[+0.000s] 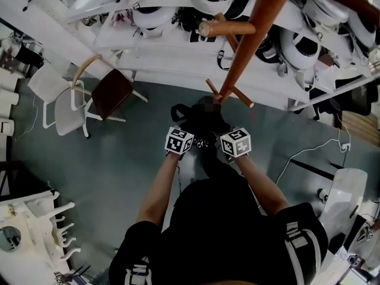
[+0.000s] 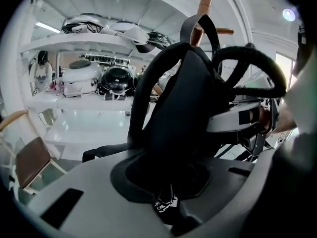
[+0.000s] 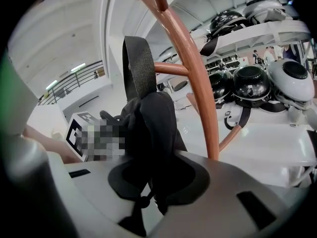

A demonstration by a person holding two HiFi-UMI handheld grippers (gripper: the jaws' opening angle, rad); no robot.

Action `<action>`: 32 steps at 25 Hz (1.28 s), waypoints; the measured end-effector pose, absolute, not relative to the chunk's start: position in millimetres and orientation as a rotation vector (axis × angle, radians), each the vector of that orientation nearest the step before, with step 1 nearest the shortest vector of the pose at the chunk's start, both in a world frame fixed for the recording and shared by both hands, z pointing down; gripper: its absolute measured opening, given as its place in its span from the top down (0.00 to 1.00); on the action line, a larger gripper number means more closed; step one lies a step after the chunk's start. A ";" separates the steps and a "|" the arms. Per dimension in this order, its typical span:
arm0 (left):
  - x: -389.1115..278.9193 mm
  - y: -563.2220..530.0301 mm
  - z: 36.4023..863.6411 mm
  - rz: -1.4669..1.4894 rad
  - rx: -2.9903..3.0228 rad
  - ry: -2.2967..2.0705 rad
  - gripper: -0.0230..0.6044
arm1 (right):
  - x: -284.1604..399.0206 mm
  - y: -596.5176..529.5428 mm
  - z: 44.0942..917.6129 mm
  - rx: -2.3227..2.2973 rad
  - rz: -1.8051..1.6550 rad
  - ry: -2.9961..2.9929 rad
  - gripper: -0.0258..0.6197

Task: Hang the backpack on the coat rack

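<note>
1. Grippers meet side by side in the head view. We hold the left gripper (image 1: 189,136) and the right gripper (image 1: 227,138) against the black fabric backpack (image 1: 205,122), which hangs between them above the grey floor (image 1: 119,171). It sits just below the lowest pegs of the brown wooden coat rack (image 1: 246,46). White shelves (image 1: 154,52) loaded with helmets (image 1: 300,46) run behind the rack, and a chair with a brown seat (image 1: 111,92) stands off to the left.

2. In the left gripper view, our left gripper (image 2: 166,182) is clamped on the backpack's (image 2: 181,113) dark fabric, which fills the gap between the jaws. The grey webbing carry loop (image 2: 198,24) stands upright and crosses in front of the coat rack (image 2: 204,4). We cannot tell whether it sits on a peg.

3. In the right gripper view, our right gripper (image 3: 156,182) pinches the backpack (image 3: 151,128) in the same way, with the fabric bunched between its jaws. The carry loop (image 3: 138,63) rises just beside the rack's curved pole (image 3: 198,83), and the helmets (image 3: 250,86) line the shelves (image 3: 267,133) beyond.
</note>
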State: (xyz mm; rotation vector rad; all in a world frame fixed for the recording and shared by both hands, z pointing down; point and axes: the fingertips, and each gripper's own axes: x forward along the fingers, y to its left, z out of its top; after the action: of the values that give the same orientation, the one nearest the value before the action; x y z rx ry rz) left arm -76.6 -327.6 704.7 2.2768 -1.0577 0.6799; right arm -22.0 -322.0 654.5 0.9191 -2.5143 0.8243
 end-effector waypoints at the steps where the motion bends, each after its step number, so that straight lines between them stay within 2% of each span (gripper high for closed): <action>1: -76.1 -330.8 706.2 0.686 2.274 -1.054 0.86 | -21.1 -324.4 655.9 0.922 0.830 -2.512 0.82; 32: -36.8 -357.0 763.2 0.836 2.191 -0.885 0.85 | 21.9 -347.3 709.9 0.946 0.907 -2.361 0.82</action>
State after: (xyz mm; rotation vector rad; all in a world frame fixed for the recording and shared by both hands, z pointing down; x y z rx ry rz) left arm -36.8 -357.0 763.2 2.1910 -0.8846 0.8358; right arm 21.9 -347.3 709.9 0.9456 -2.3612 0.9074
